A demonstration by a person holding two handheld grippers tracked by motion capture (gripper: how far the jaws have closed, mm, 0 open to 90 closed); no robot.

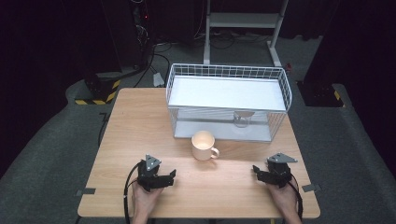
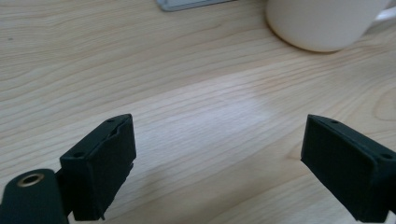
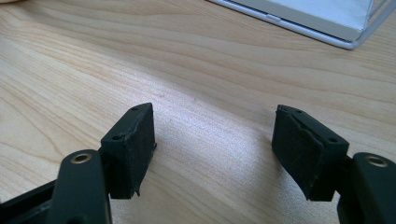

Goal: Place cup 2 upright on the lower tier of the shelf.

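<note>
Mug: the cream mug [image 1: 204, 145] stands on the table [image 1: 140, 126], just near of the wire basket [image 1: 227, 100].
Tools: your left tool [image 1: 167, 178] and right tool [image 1: 258, 171] are released, holding nothing.
Left: everything; the mug is ungrasped.

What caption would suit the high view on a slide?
Two hand-held grippers, left and right, rest open on a wooden table before a mug and a wire basket.

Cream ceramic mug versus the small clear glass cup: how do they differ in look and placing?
The cream ceramic mug is opaque and has a side handle; the small clear glass cup is see-through, and no handle can be made out on it. The mug looks larger. It stands on the bare wooden table in front of the white wire basket; the glass cup stands behind the basket's front wire wall. Both are upright.
</note>
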